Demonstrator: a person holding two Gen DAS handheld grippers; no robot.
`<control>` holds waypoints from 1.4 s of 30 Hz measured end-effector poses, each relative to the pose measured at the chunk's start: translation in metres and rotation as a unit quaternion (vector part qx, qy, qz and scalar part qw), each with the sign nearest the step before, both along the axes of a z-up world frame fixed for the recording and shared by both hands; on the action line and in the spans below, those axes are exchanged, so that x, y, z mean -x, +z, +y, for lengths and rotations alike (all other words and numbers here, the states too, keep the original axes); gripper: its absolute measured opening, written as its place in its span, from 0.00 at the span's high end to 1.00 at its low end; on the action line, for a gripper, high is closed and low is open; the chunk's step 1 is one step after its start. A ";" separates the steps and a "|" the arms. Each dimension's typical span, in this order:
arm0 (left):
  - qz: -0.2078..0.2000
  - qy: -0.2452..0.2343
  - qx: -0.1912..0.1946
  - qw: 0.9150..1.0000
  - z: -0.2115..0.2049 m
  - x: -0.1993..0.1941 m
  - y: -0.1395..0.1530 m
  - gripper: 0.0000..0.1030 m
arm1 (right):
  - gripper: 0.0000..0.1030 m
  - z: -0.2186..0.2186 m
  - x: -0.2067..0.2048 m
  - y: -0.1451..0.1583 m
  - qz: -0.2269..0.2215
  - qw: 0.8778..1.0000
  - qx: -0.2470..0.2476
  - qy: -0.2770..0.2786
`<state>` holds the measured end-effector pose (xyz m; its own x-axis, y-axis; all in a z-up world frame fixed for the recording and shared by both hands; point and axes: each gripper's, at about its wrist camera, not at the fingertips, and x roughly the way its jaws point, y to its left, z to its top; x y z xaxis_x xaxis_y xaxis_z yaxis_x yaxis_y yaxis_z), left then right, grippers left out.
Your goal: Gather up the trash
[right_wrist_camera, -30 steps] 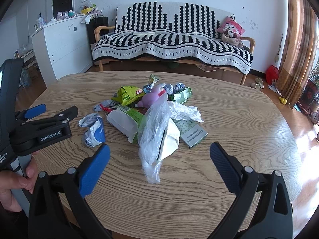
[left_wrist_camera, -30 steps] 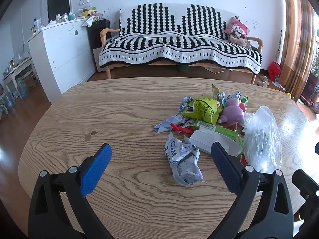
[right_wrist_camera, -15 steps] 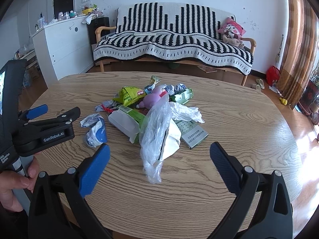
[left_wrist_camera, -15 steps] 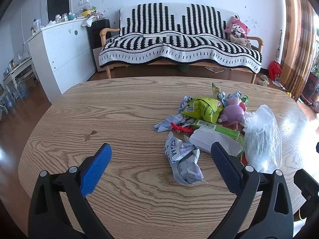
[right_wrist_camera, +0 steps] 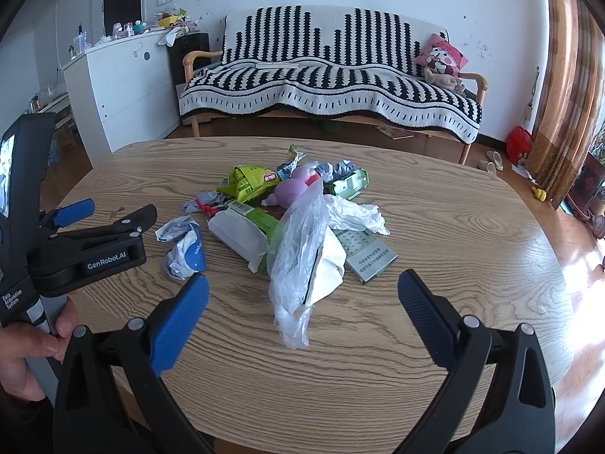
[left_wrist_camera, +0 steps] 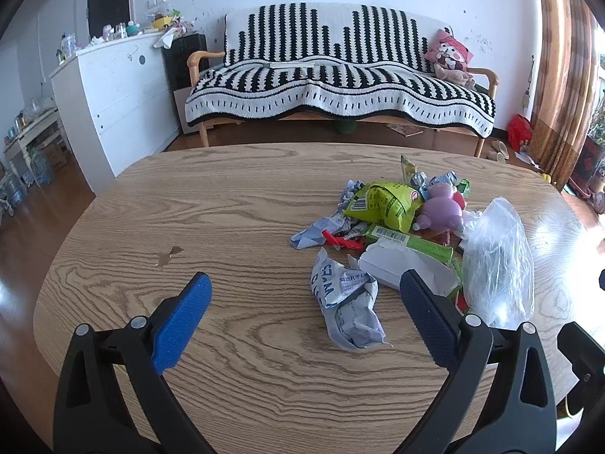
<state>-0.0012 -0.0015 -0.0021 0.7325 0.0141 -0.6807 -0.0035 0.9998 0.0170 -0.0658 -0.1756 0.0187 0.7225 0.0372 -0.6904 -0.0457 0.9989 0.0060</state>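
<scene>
1. Trash pile (right_wrist_camera: 287, 208) lies mid-table (right_wrist_camera: 453, 234), its long axis running from 10 to 4 o'clock in the right wrist view.
2. Crinkled clear plastic bag (right_wrist_camera: 298, 261), flat white carton (right_wrist_camera: 236, 232), glossy green snack packet (right_wrist_camera: 247, 181), crumpled blue-white wrapper (left_wrist_camera: 346, 304).
3. Left hand-held gripper (left_wrist_camera: 306, 319) is spread, empty, the wrapper between its pads.
4. Right hand-held gripper (right_wrist_camera: 302, 316) is spread wide, the bag's tail at 12 o'clock.
5. Striped sofa (right_wrist_camera: 329, 75) stands behind.

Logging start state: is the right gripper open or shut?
Open. The right gripper has its blue pads spread wide, nothing between them, above the clear plastic bag.
</scene>
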 end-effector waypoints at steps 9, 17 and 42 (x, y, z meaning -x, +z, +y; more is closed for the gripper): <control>0.068 0.001 0.078 0.995 0.039 -0.027 -0.019 0.06 | 0.06 -0.031 -0.012 -0.010 0.038 0.996 -0.079 -0.025; 0.113 -0.069 0.023 0.991 -0.024 -0.039 -0.056 0.06 | 0.06 -0.051 -0.030 -0.028 0.068 0.990 -0.117 -0.039; 0.077 -0.051 0.033 0.995 -0.009 -0.032 -0.029 0.62 | 0.94 -0.029 -0.064 -0.016 0.013 0.987 -0.156 0.037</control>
